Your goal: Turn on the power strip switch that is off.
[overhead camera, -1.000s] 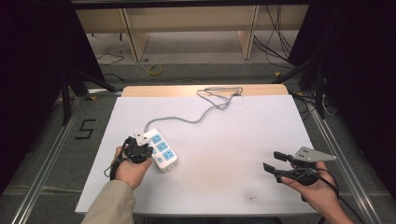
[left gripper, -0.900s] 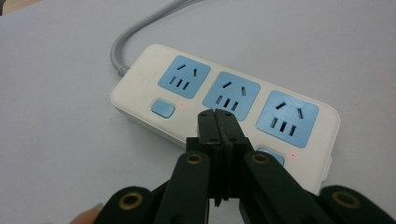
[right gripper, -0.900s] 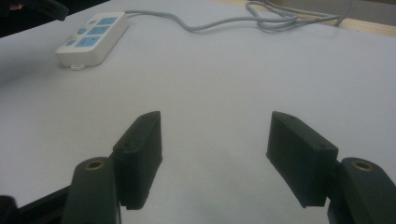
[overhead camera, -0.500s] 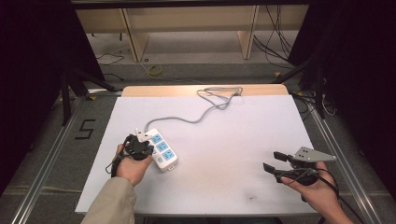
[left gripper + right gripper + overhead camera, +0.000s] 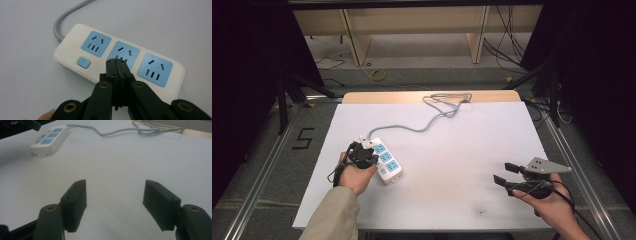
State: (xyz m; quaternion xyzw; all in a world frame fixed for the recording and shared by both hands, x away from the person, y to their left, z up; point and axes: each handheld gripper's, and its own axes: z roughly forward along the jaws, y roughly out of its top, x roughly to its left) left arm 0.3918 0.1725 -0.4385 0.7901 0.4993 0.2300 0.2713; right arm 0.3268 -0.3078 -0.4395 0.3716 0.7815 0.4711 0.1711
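White plastic formed the body of the power strip (image 5: 384, 159), which we found lying flat on the pale table (image 5: 452, 165) toward its left side, its grey cord (image 5: 427, 122) running off to the far edge and looping there. No containers stood on the table; the nearest thing to a receptacle was the strip itself, whose three blue sockets (image 5: 125, 53) we found unoccupied, with a blue switch (image 5: 83, 62) beside the socket at the cord end.

We noted the left gripper (image 5: 116, 65) with its two black jaws pressed flat together and nothing between them, the joined tips poised at the near edge of the middle socket. Whether the tips touched the strip we could not tell. In the high view the same left gripper (image 5: 362, 154) sat just beside the strip's left flank, held in the person's left hand (image 5: 357, 175).

We found the right gripper (image 5: 115, 202) standing wide, its jaws well apart above bare table, nothing held. The high view placed the right gripper (image 5: 507, 175) near the right front of the table, well apart from the strip.

The left gripper view alone gave us the socket slots, the switch and small red dots on the casing. The right gripper view gave us the strip (image 5: 50, 138) from its far end, low across the table. Only the high view showed wooden shelving (image 5: 412, 30) and the floor beyond.
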